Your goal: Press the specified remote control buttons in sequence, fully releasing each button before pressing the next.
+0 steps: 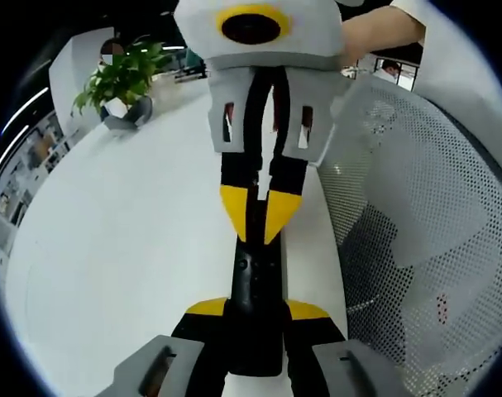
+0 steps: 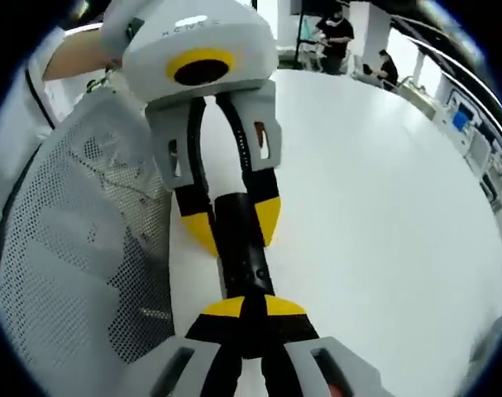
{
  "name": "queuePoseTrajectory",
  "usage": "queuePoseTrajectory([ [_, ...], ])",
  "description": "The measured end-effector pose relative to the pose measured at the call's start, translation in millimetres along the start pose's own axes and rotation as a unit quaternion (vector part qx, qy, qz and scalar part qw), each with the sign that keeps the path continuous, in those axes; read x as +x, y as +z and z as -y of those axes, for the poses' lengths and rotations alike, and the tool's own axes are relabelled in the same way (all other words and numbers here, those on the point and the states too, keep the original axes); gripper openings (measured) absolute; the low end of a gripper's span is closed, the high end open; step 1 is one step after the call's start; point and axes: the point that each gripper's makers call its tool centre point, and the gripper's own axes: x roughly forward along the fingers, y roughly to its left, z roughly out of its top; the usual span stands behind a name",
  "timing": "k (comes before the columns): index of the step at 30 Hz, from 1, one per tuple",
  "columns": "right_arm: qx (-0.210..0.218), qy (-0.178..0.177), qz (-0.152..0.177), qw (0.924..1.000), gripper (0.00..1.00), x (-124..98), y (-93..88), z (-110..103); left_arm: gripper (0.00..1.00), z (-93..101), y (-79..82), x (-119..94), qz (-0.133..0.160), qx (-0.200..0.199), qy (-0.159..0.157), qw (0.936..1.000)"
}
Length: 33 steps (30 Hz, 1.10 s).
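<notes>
Remote control [image 1: 255,306] | clamped in left claw [image 1: 256,310] | right claw [image 1: 261,217] tips seemingly touching

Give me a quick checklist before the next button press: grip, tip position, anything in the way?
1. Left gripper clamped on the remote: ok, its jaws hug the black body from both sides.
2. Right gripper tips closed for pressing: ok, its yellow tips meet over the remote.
3. Tips on the target button: cannot tell, button labels are unreadable.
4. Previous button fully released: cannot tell, contact is hidden under the tips.
5. Remote in sight: ok, in both views.
6. Mesh chair back beside the table: ok, apart from both grippers.
</notes>
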Motion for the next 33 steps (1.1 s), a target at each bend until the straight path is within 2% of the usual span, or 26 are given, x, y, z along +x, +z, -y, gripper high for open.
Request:
queuePoseTrajectory([
  [2, -0.007, -0.02, 0.019, 0.9996, 0.03, 0.1, 1.5, 0.1, 0.25, 0.0, 0.0, 0.0, 0.0, 0.0, 0.0, 1.0],
  [4, -0.059, -0.039, 0.038, 0.9967, 0.03, -0.7, 1.7, -2.6, 0.25, 0.1, 0.0, 0.0, 0.0, 0.0, 0.0, 1.0],
  [5, -0.07, -0.041, 0.042, 0.9958, 0.02, -0.5, 1.6, -3.5, 0.25, 0.1, 0.1, 0.0, 0.0, 0.0, 0.0, 1.0],
  [7, -0.095, -0.031, 0.04, 0.9941, 0.02, -0.1, 2.0, -5.0, 0.25, 0.3, 0.1, 0.0, -0.001, 0.0, 0.001, 1.0],
  [11, -0.164, 0.01, 0.014, 0.9864, 0.01, 1.2, 2.0, -6.6, 0.25, 0.3, 0.2, 0.1, -0.001, -0.001, 0.002, 1.0],
  [12, -0.169, 0.019, 0.006, 0.9855, 0.01, 1.2, 1.9, -6.7, 0.25, 0.3, 0.2, 0.2, -0.001, -0.001, 0.002, 1.0],
  [14, -0.157, 0.039, -0.011, 0.9868, 0.01, 1.5, 1.6, -6.5, 0.25, 0.3, 0.3, 0.1, -0.001, 0.0, 0.002, 1.0],
  [15, -0.137, 0.056, -0.032, 0.9884, 0.01, 1.9, 1.8, -5.5, 0.25, 0.4, 0.4, 0.1, 0.0, 0.0, 0.002, 1.0],
  [18, -0.114, 0.066, -0.064, 0.9891, 0.01, 3.1, 1.5, -3.9, 0.25, 0.4, 0.5, 0.0, 0.001, 0.0, 0.001, 1.0],
  [19, -0.092, 0.069, -0.074, 0.9906, 0.01, 3.2, 1.7, -3.9, 0.25, 0.4, 0.5, 0.0, 0.001, 0.0, 0.001, 1.0],
  [21, -0.035, 0.063, -0.076, 0.9945, 0.01, 3.9, 2.4, -2.4, 0.25, 0.4, 0.6, -0.1, 0.002, -0.001, 0.002, 1.0],
  [23, -0.013, 0.056, -0.063, 0.9963, 0.0, 4.0, 2.9, -1.0, 0.25, 0.4, 0.6, -0.1, 0.002, -0.002, 0.002, 1.0],
  [25, -0.048, 0.044, -0.044, 0.9969, 0.0, 3.4, 3.4, -1.3, 0.25, 0.6, 0.9, -0.3, 0.003, -0.003, 0.003, 1.0],
  [26, -0.083, 0.034, -0.033, 0.9954, 0.0, 2.8, 3.7, -2.0, 0.25, 0.6, 0.9, -0.3, 0.003, -0.003, 0.003, 1.0],
  [27, -0.115, 0.024, -0.022, 0.9929, 0.0, 2.5, 3.9, -3.6, 0.25, 0.6, 1.0, -0.4, 0.003, -0.002, 0.002, 1.0],
  [28, -0.16, 0.014, -0.005, 0.9871, 0.0, 2.5, 5.7, -6.4, 0.25, 0.7, 1.0, -0.4, 0.003, -0.002, 0.002, 1.0],
  [30, -0.197, -0.006, 0.011, 0.9804, 0.0, 2.0, 4.2, -7.9, 0.25, 1.0, 1.1, -0.4, 0.002, -0.002, 0.002, 1.0],
  [33, -0.204, -0.004, 0.015, 0.9788, 0.0, 2.6, 3.1, -8.9, 0.25, 1.2, 1.3, -0.3, 0.001, -0.001, 0.002, 1.0],
])
